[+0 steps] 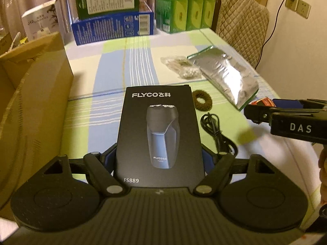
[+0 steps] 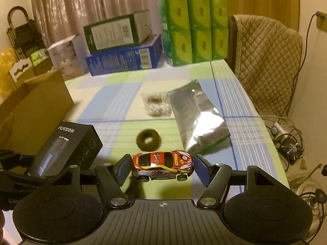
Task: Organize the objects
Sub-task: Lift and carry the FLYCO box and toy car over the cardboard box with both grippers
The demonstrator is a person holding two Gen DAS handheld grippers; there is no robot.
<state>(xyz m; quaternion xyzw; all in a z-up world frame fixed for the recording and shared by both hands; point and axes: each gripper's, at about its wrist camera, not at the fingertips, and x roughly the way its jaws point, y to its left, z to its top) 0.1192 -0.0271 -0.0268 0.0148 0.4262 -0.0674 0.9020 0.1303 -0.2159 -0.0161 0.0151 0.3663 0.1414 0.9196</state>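
Observation:
My left gripper [image 1: 159,155] is shut on a black FLYCO shaver box [image 1: 159,130], held upright above the checked tablecloth [image 1: 126,65]. From the right wrist view the same box [image 2: 67,147] hangs at the left, close to an open cardboard carton [image 2: 36,110]. My right gripper [image 2: 162,165] is shut on a red and yellow toy car [image 2: 161,162], which sits sideways between the blue pads and is lifted off the table. In the left wrist view the right gripper [image 1: 255,110] reaches in from the right edge, with a bit of the car [image 1: 263,102] showing.
On the cloth lie a brown hair tie [image 1: 202,100], a coiled black cable [image 1: 216,134], a silver foil bag [image 1: 226,75] and a clear bag of cotton swabs [image 1: 184,65]. The carton [image 1: 34,106] stands at the left. Blue and green boxes [image 1: 114,28], tissue packs [image 1: 184,6] and a chair [image 1: 241,24] line the far end.

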